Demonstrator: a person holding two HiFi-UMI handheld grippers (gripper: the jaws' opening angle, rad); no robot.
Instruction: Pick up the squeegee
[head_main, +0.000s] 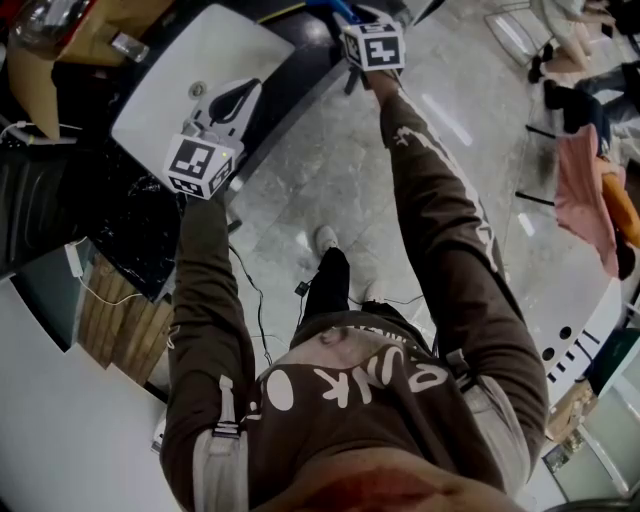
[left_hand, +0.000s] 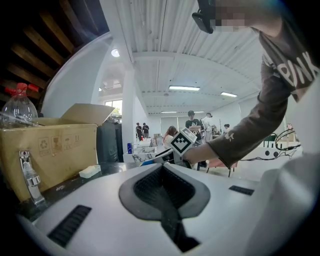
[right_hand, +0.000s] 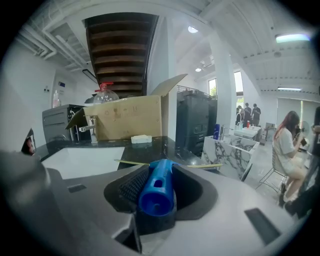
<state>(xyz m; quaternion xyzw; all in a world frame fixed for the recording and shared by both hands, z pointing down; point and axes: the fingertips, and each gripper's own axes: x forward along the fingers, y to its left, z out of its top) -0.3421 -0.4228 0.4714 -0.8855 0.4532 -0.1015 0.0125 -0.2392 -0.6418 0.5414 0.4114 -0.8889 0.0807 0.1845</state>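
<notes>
Right gripper is clamped narrow on the squeegee handle.
Blue handle runs along the jaws, with the yellow blade crosswise just past the tips, up by the dark countertop's edge. Left gripper is closed, empty and farther off.

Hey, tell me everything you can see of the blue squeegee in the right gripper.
The squeegee has a bright blue, plastic-looking tubular handle, open at the near end, with an oval slot on top. The handle points back toward the camera and sits clamped between the ribbed dark pads of the right gripper. Beyond the jaws, a thin yellowish blade runs crosswise, about level. Only the pads seem to touch it; it looks held clear of the dark counter.
</notes>
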